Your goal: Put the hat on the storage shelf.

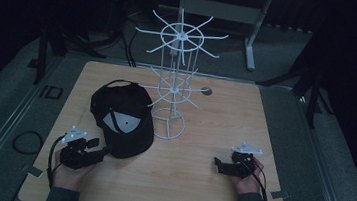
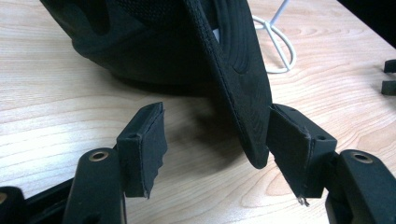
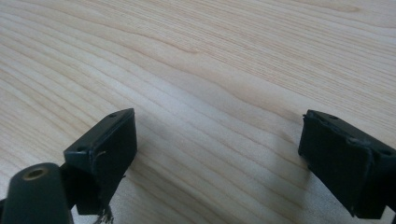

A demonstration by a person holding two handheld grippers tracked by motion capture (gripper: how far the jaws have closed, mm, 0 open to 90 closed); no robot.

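Left gripper (image 2: 217,144) wide, brim of black cap (image 1: 123,120) between jaws, unpinched. Grasp step in hand. Next: close on brim, lift toward white rack (image 1: 174,87). Right gripper (image 3: 217,163) wide, empty.

cap (image 1: 123,120) left of rack (image 1: 174,85), left tool (image 1: 102,149) at its brim

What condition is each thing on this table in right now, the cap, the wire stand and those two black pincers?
Black cap: lying on the table, brim between the left pincer's open jaws, close against one pad.
White wire stand: upright, nothing hanging on its arms.
Left gripper: open, not clamped on the brim.
Right gripper: open, nothing between its jaws, over bare wood.
Table: wooden top.
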